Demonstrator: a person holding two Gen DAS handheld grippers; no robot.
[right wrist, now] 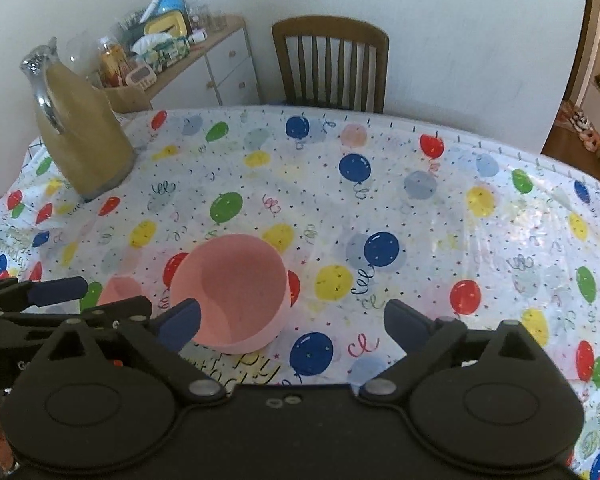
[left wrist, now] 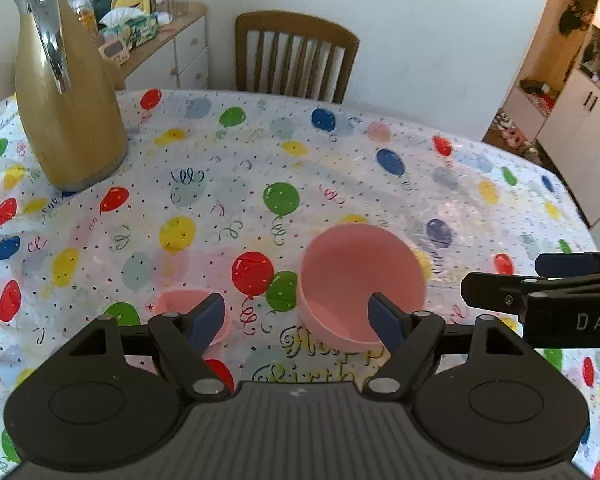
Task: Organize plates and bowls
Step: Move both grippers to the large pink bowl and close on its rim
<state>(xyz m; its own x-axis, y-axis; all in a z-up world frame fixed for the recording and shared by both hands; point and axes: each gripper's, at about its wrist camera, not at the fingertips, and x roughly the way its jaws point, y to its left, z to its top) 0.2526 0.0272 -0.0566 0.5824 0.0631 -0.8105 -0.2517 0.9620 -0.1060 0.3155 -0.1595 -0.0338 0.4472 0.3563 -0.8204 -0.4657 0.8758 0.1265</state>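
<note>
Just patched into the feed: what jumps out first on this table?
The balloon-print birthday tablecloth covers the whole table. On it, near both open grippers, stands a large pink bowl, with a smaller pink bowl to its left behind the left gripper. A tall tan jug stands at the far left.

- The left gripper has its jaws spread wide, holding nothing.
- A large pink bowl stands upright on the bench, which wears a balloon-print cloth; the right fingertip overlaps the bowl's near rim.
- A smaller pink bowl sits to the left, partly hidden behind the left fingertip.
- A tan jug with a chrome handle stands at the far left of the bench.
- The right gripper reaches in from the right edge.
- A wooden chair stands beyond the bench.
</note>
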